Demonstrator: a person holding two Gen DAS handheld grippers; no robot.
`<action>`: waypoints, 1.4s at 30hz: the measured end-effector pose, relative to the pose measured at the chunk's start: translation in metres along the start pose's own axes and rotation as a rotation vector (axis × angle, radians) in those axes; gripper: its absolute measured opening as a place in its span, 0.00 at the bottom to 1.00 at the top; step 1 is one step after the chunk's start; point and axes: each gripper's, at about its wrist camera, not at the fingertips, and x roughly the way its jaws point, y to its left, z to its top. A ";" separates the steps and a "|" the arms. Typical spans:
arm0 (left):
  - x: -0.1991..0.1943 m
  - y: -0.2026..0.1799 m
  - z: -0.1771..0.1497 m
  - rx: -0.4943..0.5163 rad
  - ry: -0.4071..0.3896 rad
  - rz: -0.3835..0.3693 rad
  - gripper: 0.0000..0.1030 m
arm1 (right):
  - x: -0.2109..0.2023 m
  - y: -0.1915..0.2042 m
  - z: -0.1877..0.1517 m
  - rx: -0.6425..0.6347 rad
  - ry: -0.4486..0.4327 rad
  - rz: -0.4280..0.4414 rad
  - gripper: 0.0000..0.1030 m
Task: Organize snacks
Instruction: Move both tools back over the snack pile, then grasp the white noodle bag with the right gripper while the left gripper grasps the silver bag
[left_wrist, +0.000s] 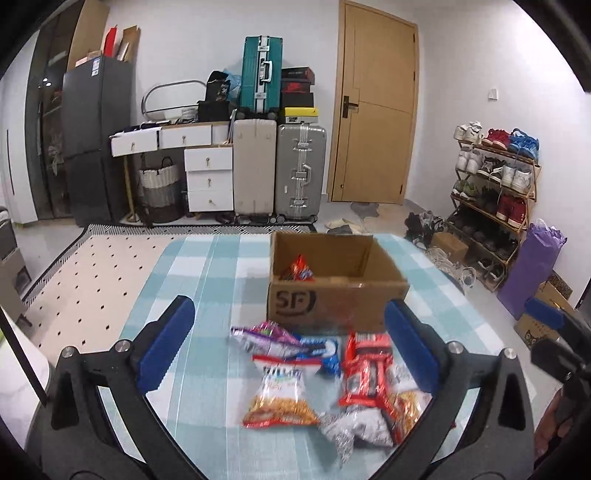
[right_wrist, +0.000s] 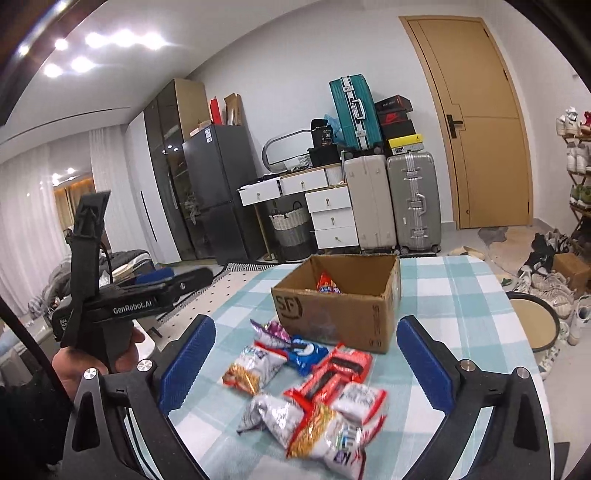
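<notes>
An open cardboard box (left_wrist: 332, 295) marked SF stands on the checked tablecloth, with one red snack packet (left_wrist: 300, 271) inside; it also shows in the right wrist view (right_wrist: 332, 317). A pile of snack packets (left_wrist: 325, 380) lies in front of it: red, blue, purple, silver and orange-white ones (right_wrist: 314, 391). My left gripper (left_wrist: 288, 347) is open and empty above the pile. My right gripper (right_wrist: 306, 362) is open and empty above the same pile. The left gripper's body (right_wrist: 122, 295) shows at the left of the right wrist view.
The table (left_wrist: 207, 266) has a teal-and-white checked cloth. Behind it stand suitcases (left_wrist: 280, 170), a white drawer unit (left_wrist: 208, 177), a dark fridge (left_wrist: 92, 136) and a wooden door (left_wrist: 373, 107). A shoe rack (left_wrist: 495, 184) and a purple bag (left_wrist: 528, 273) are at the right.
</notes>
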 end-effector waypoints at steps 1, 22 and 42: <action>-0.004 0.003 -0.008 -0.007 0.000 0.008 0.99 | -0.003 0.002 -0.005 -0.005 0.001 0.000 0.99; -0.028 0.008 -0.112 0.024 0.035 0.092 0.99 | 0.030 0.004 -0.097 0.048 0.224 -0.118 0.99; 0.033 0.024 -0.130 -0.033 0.161 0.050 0.99 | 0.099 -0.026 -0.116 0.179 0.413 -0.095 0.99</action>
